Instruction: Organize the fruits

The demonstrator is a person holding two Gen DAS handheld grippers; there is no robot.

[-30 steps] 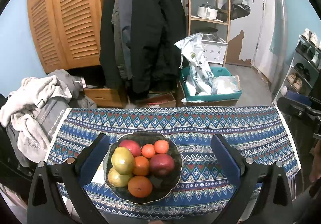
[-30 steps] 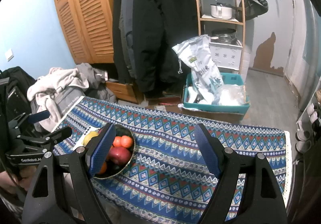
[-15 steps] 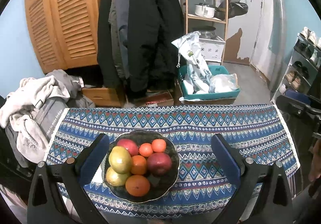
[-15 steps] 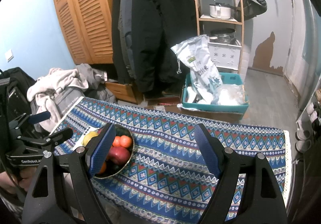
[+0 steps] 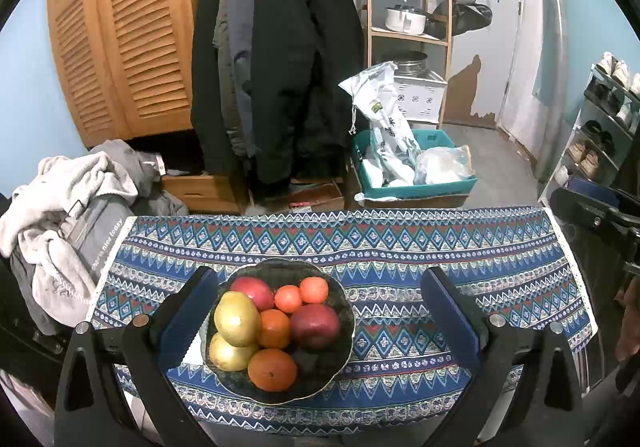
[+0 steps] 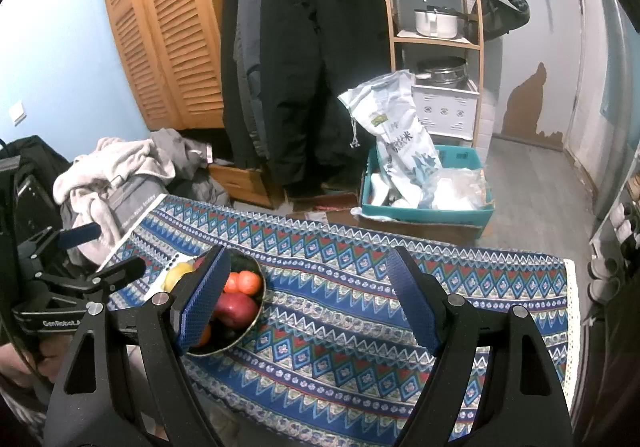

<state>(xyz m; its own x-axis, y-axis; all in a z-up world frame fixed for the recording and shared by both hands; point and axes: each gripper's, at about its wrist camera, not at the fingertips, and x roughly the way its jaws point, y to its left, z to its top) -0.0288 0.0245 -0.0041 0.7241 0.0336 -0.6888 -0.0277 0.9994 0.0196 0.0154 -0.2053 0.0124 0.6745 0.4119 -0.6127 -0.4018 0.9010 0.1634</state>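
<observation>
Sitting near the left front edge of the patterned tablecloth (image 5: 400,251), a dark bowl (image 5: 344,311) holds two red apples (image 5: 316,325), two yellow pears (image 5: 237,318), two oranges (image 5: 273,369) and two small tangerines (image 5: 314,289). Behind the table, a teal crate (image 5: 416,189) on the floor contains a white sack (image 5: 384,127) and plastic bags. Both the left gripper (image 5: 320,311) and right gripper (image 6: 308,297) are spread wide, grasping nothing. Compared with half a second ago, the bowl looks slightly lower between the left fingers; otherwise nothing has moved.
</observation>
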